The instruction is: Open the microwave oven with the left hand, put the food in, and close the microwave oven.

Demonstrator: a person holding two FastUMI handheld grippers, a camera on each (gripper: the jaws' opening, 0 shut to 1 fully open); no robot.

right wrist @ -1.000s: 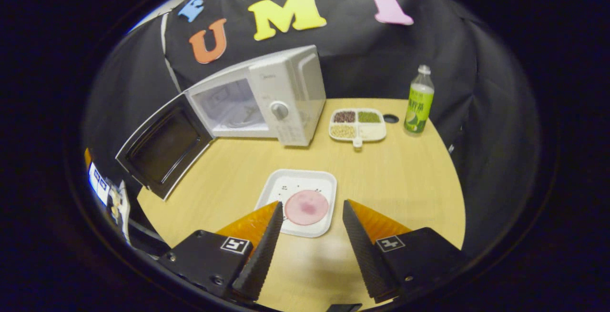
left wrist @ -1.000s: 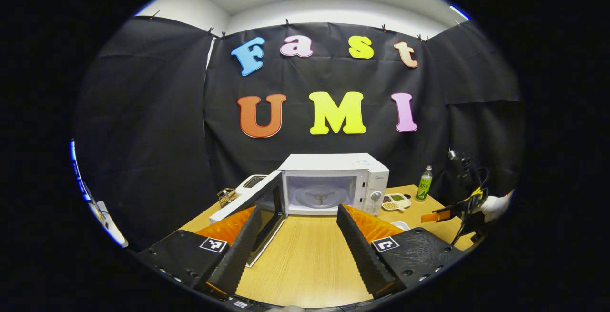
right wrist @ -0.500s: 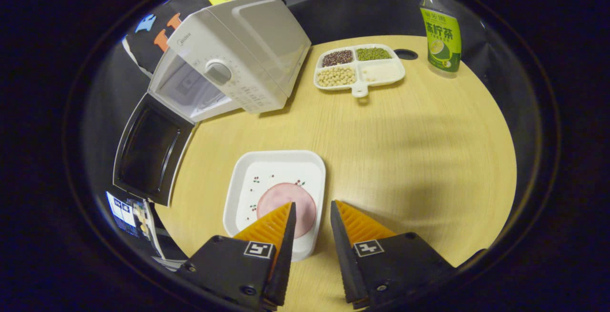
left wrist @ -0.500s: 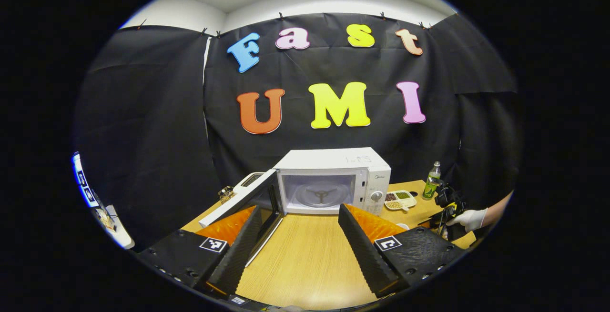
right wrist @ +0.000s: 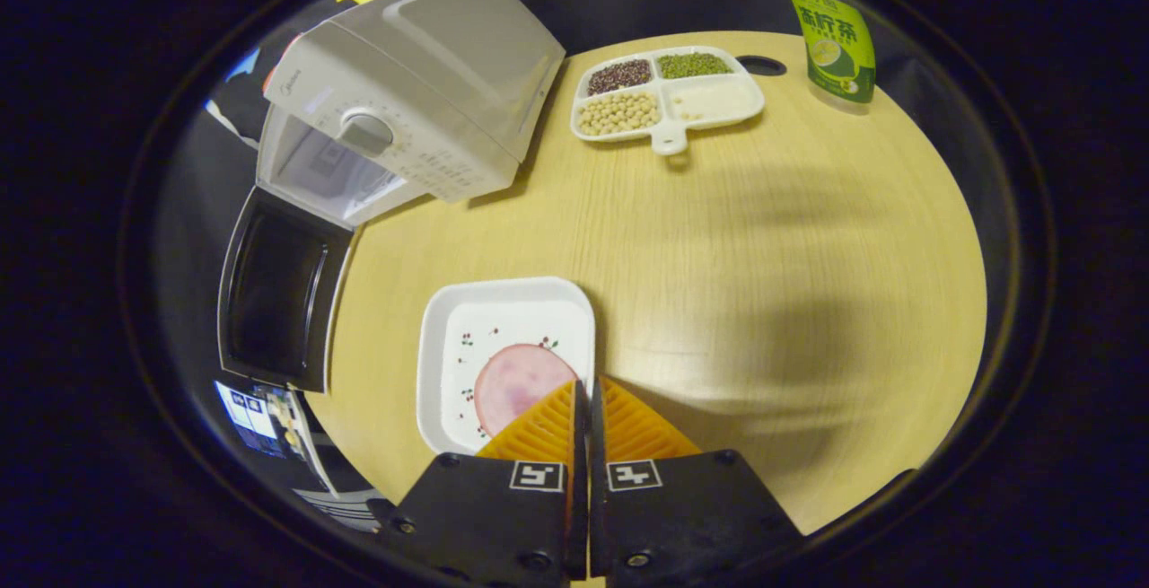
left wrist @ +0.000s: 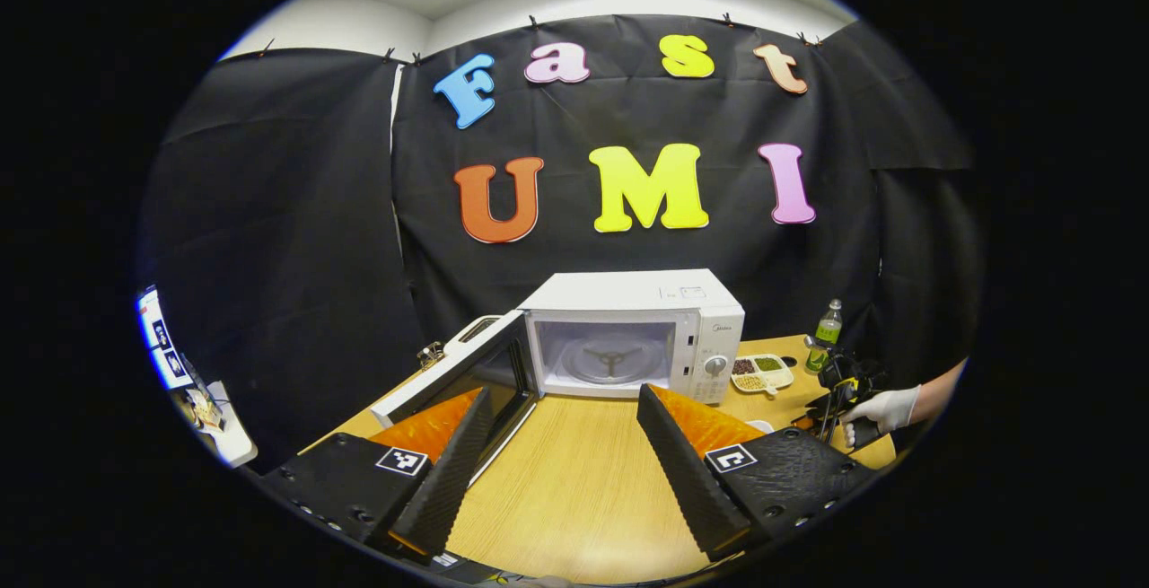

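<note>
The white microwave point(left wrist: 628, 301) stands at the back of the table, its door point(left wrist: 476, 372) swung open to the left and the glass turntable point(left wrist: 610, 359) bare inside. My left gripper point(left wrist: 564, 390) hangs open in front of it over the wood, holding nothing. In the right gripper view the microwave point(right wrist: 422, 58) and its open door point(right wrist: 278, 292) lie at the upper left. A white square plate point(right wrist: 503, 328) with a pink ham slice point(right wrist: 516, 381) sits close below. My right gripper point(right wrist: 588, 383) is shut on the plate's near right rim. A gloved hand point(left wrist: 884, 408) holds that gripper at the far right.
A divided dish of beans and grains point(right wrist: 669, 94) and a green drink bottle point(right wrist: 830, 31) stand to the right of the microwave, near a round hole point(right wrist: 761, 65) in the wooden table point(right wrist: 790, 256). A white appliance point(left wrist: 476, 329) sits behind the open door.
My right gripper came down onto the plate's right rim and its fingers went from wide open to shut. The left gripper stayed open and drifted slightly.
</note>
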